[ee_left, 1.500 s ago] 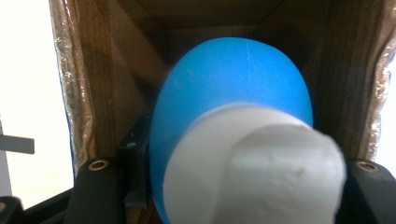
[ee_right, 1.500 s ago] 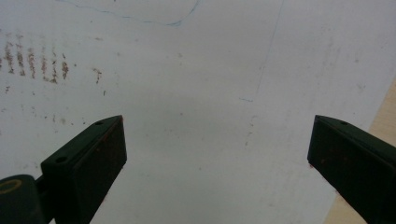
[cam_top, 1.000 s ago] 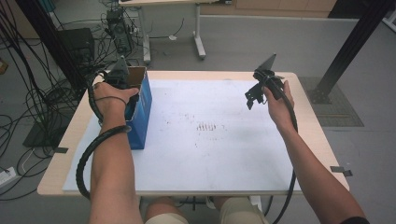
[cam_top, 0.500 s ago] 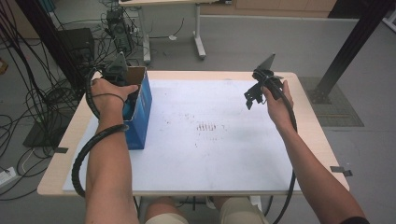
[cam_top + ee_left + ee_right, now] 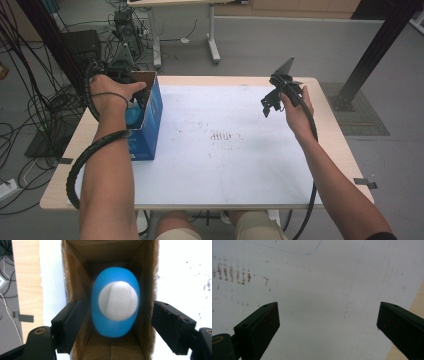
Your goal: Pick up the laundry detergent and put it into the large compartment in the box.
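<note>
A blue cardboard box (image 5: 151,125) with its top open stands at the table's left side. Inside it stands a blue bottle (image 5: 113,326) with a white cap (image 5: 117,301); the bottle (image 5: 133,113) also shows under my left hand in the high view. My left gripper (image 5: 118,307) hangs over the box mouth. Its jaws have just been opening and stand apart on either side of the bottle, with a gap on each side. At the table's right, my right gripper (image 5: 267,102) is held up, wide open, with nothing between its jaws (image 5: 328,312).
A white sheet (image 5: 225,170) with small brown marks (image 5: 220,136) at its middle covers the wooden table. Cables and equipment (image 5: 45,75) crowd the floor to the left. A black post (image 5: 370,55) stands at the back right.
My left hand has risen above the box, and the light blue bottle now shows beneath it. The right hand has kept still.
</note>
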`<control>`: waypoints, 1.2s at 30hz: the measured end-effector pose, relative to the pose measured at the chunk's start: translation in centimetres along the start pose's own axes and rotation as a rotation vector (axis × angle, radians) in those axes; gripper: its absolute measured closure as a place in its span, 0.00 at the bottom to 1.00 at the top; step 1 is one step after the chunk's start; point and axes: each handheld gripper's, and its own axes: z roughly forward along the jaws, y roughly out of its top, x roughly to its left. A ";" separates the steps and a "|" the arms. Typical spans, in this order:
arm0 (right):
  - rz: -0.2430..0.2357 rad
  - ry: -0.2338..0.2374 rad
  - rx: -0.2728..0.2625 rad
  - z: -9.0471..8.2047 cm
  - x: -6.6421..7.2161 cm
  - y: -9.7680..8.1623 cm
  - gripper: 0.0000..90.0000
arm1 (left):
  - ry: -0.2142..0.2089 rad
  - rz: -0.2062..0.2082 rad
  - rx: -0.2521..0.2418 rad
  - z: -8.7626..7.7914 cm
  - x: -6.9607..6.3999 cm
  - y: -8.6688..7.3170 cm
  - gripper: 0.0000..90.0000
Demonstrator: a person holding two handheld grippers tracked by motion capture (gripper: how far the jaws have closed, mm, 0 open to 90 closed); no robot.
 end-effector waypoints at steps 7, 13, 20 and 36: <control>-0.002 0.007 -0.003 -0.1 0.1 0.2 0.05 | -0.006 0.172 -0.018 -2.9 -2.2 0.0 0.22; -0.001 0.014 -0.001 -0.2 -0.1 0.4 0.05 | -0.009 0.410 -0.029 -4.8 -5.7 0.0 0.20; 0.012 0.032 0.008 -0.1 -0.9 0.8 0.05 | -0.026 0.703 -0.060 -6.5 -9.5 -0.8 0.19; 0.032 0.073 0.016 -0.4 -2.2 1.6 0.05 | -0.109 1.276 -0.086 -7.8 -18.0 -3.6 0.17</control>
